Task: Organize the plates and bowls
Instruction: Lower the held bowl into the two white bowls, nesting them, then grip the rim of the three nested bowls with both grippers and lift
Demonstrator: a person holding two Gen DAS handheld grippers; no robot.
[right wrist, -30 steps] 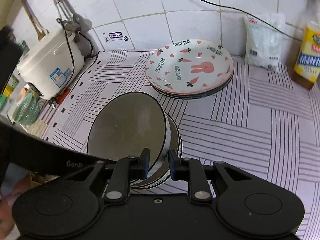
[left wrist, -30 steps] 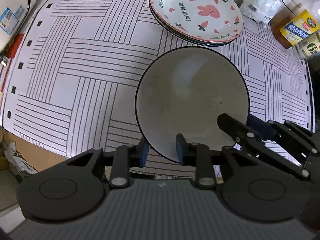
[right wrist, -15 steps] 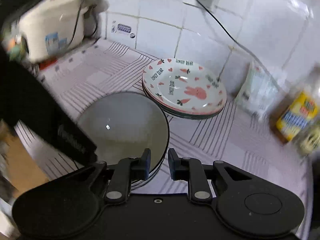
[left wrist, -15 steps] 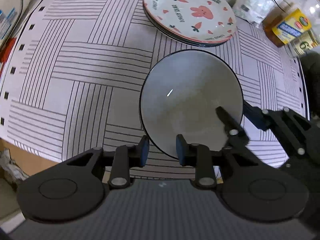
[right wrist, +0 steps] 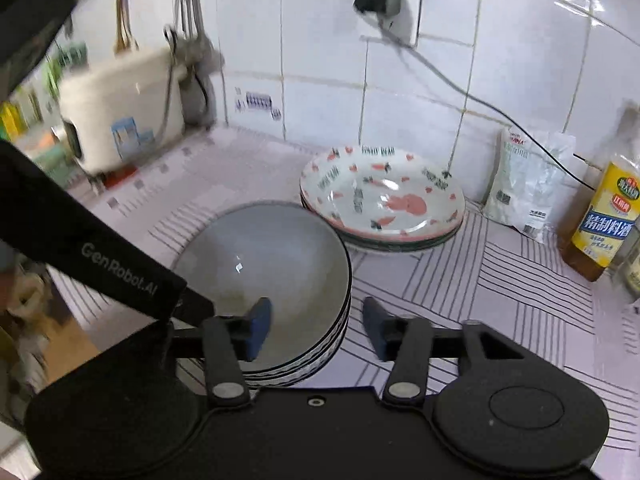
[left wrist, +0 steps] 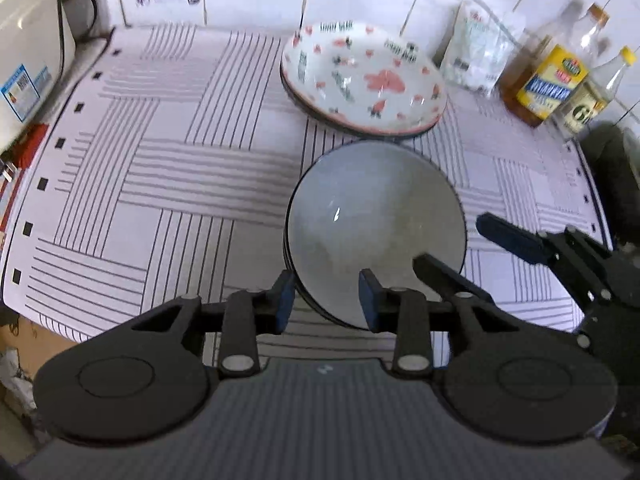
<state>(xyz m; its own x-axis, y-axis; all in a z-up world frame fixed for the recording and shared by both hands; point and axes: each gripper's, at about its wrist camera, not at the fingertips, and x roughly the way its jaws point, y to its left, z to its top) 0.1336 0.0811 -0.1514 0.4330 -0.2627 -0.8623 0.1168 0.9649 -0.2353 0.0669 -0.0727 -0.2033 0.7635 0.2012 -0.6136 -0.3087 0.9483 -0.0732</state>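
I see soft, even light in both views, a small white shine inside the grey bowl (left wrist: pixel 376 224), edges bent round by the lens, dark corners — the rice cooker (right wrist: pixel 120 108) and wall tiles smeared by blur.

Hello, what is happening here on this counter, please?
A person with two handheld grippers is stacking dishes. The grey bowl now sits nested on the bowl stack. The left gripper and right gripper have just been opening; both straddle its rim without pressing. The rabbit plates are stacked behind.
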